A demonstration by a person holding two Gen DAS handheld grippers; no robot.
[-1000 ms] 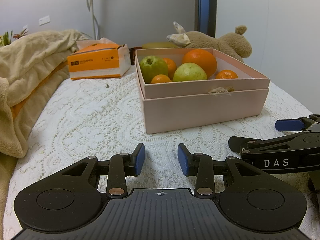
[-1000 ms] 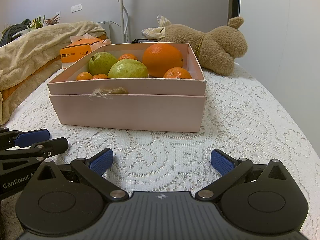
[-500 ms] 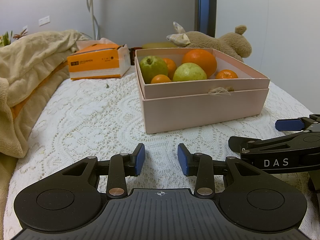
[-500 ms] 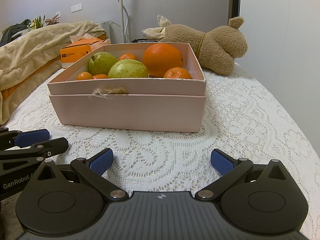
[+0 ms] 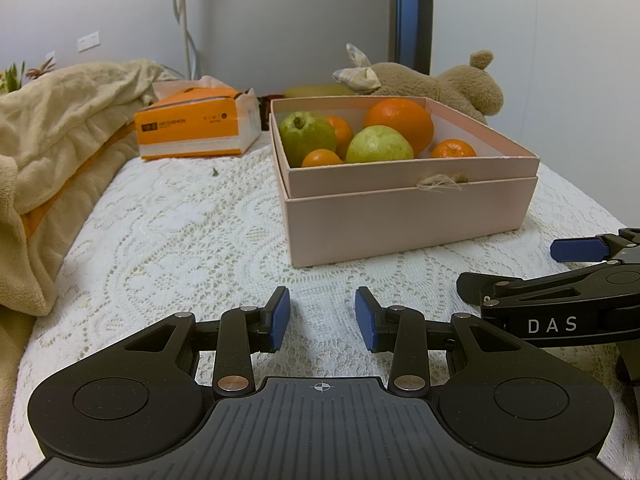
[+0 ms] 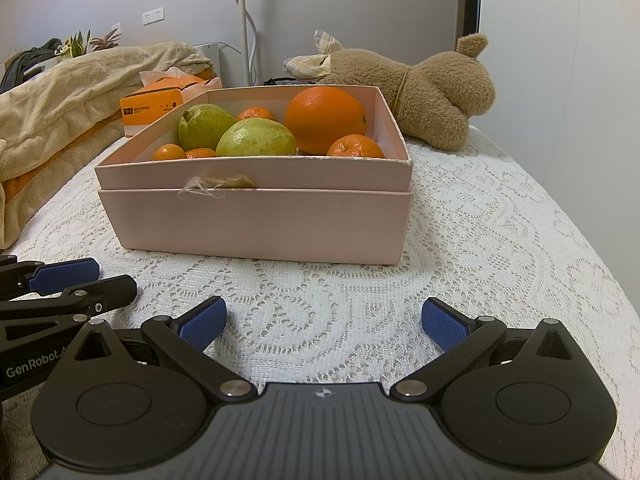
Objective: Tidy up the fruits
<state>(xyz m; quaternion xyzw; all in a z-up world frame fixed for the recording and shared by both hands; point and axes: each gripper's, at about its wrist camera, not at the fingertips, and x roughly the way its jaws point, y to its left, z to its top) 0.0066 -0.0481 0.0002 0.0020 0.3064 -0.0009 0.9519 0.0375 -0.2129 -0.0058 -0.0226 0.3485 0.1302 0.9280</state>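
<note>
Bare lace cloth [image 6: 500, 240] ahead, pink box [image 6: 256, 220] blocking centre, tissue box [image 5: 192, 128] and plush toy [image 6: 420, 88] behind

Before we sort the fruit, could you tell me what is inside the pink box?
The pink box holds one large orange, two green pears and four small mandarins. Its floor and anything beneath the fruit are hidden.

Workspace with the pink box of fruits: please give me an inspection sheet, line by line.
Surface: white lace cloth.
Job's things: pink cardboard box holds a large orange, two green pears and small mandarins.
Clutter: orange tissue box, brown plush toy, beige blanket.
Grippers: left gripper and right gripper open, empty.
Cables: white cord on wall.
Surroundings: grey wall, sockets.
</note>
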